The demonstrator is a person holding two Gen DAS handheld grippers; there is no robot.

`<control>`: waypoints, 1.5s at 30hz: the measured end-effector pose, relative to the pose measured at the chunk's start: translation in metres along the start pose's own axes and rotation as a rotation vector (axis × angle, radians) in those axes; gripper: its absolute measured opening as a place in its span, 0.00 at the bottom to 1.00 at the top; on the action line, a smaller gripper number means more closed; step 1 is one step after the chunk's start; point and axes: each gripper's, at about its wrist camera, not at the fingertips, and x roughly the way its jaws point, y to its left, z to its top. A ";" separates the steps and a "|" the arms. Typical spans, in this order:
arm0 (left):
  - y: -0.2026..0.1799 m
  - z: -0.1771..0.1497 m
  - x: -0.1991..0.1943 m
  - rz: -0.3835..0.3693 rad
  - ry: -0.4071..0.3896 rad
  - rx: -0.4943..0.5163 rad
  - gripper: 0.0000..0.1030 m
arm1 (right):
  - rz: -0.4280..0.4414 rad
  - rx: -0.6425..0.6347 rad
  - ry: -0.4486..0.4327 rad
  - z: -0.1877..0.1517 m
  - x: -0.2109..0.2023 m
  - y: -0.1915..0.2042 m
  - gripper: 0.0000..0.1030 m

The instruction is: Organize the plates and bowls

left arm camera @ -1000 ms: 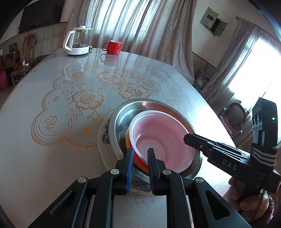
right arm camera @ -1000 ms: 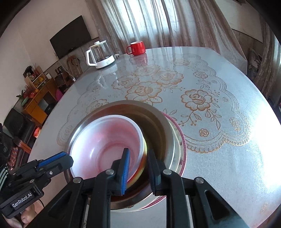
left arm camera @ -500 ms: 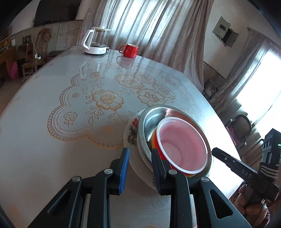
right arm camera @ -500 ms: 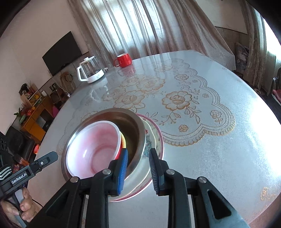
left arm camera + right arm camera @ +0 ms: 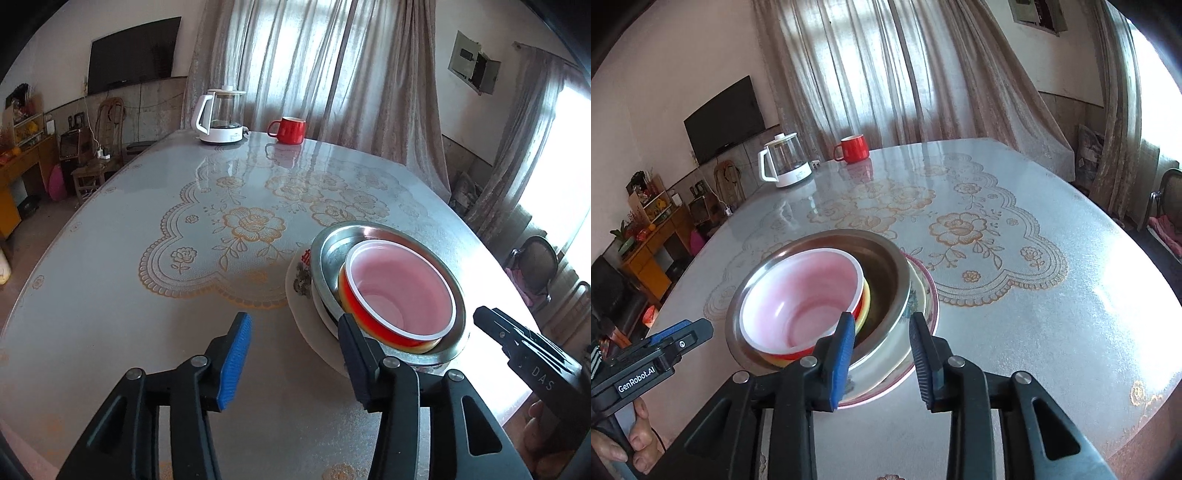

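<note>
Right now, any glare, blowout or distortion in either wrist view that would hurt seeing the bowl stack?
Left wrist view: the window at right is blown out, glare washes the table beside the steel bowl, and fisheye bends the edges. Right wrist view: blown-out window at upper right, a bright patch on the table; the pink bowl stays sharp and evenly lit.

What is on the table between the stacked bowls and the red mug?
Nothing: only bare patterned tablecloth lies between the bowls and the mug, in both views.

steel bowl (image 5: 388, 236): shiny metal | red bowl (image 5: 399, 291): glossy plastic | tablecloth (image 5: 184, 258): glossy
</note>
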 end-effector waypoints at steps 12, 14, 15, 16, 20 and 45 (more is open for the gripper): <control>-0.012 -0.016 -0.016 0.056 -0.099 0.047 0.81 | -0.124 -0.011 -0.093 -0.013 -0.016 0.031 0.40; -0.014 -0.018 -0.017 0.060 -0.107 0.055 0.87 | -0.147 -0.019 -0.100 -0.015 -0.017 0.033 0.40; -0.015 -0.019 -0.017 0.060 -0.109 0.058 0.88 | -0.155 -0.022 -0.102 -0.015 -0.017 0.034 0.40; -0.016 -0.021 -0.018 0.060 -0.110 0.059 0.92 | -0.160 -0.023 -0.103 -0.015 -0.017 0.034 0.40; -0.017 -0.021 -0.018 0.064 -0.117 0.063 0.99 | -0.171 -0.016 -0.114 -0.016 -0.019 0.032 0.40; -0.015 -0.021 -0.018 0.135 -0.133 0.040 1.00 | -0.165 -0.022 -0.117 -0.017 -0.022 0.034 0.40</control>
